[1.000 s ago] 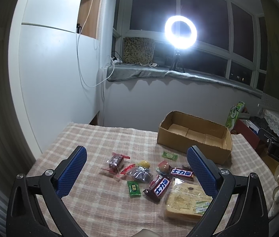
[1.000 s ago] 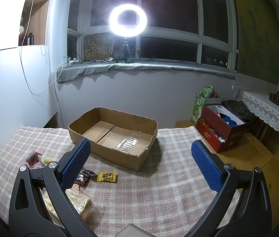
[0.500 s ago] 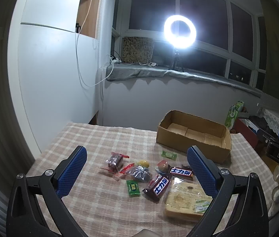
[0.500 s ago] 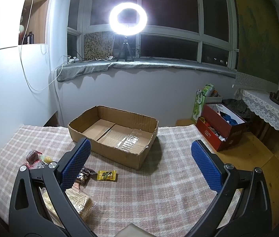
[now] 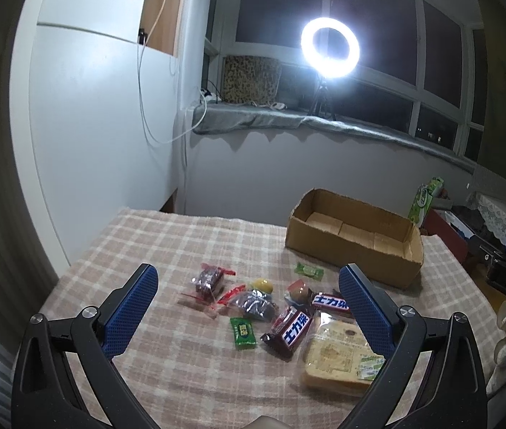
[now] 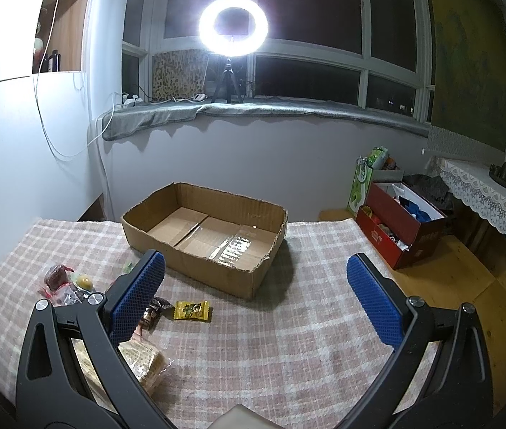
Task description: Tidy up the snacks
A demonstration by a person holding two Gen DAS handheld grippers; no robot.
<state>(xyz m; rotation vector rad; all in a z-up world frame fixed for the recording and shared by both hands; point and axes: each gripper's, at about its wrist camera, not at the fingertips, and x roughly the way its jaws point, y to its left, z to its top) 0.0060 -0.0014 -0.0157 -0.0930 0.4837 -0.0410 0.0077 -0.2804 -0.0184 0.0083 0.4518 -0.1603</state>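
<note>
- Left gripper (image 5: 247, 304): jaws spread wide, holding nothing; it hangs above the snack pile on the checked worktop (image 5: 167, 246).
- Between its blue pads, left to right: dark-red wrapped sweet (image 5: 209, 279); small green packet (image 5: 242, 332) nearer the camera; yellow round sweet (image 5: 261, 285) just behind a dark crinkled packet (image 5: 253, 305); brown chocolate bar (image 5: 286, 329) lying at a slant; second bar of the same kind (image 5: 329, 303) partly behind the right pad.
- Wrapped cake slice (image 5: 338, 355) lies at the right of the pile, touching the slanted bar; a green sweet (image 5: 309, 270) sits alone, between the pile and the cardboard box (image 5: 354, 254).
- Box stands open-topped at the far right of the worktop; nothing inside it.
- Right gripper (image 6: 254, 295): jaws also wide apart, nothing held; it hovers over bare cloth in front of the box.
- From the right wrist view: yellow sweet (image 6: 192, 310) lies just in front of the box; the pile is off to the left, partly hidden by the left finger.
- Ring light (image 6: 233, 28) on the windowsill; red box (image 6: 399, 228) on the floor, far right.
</note>
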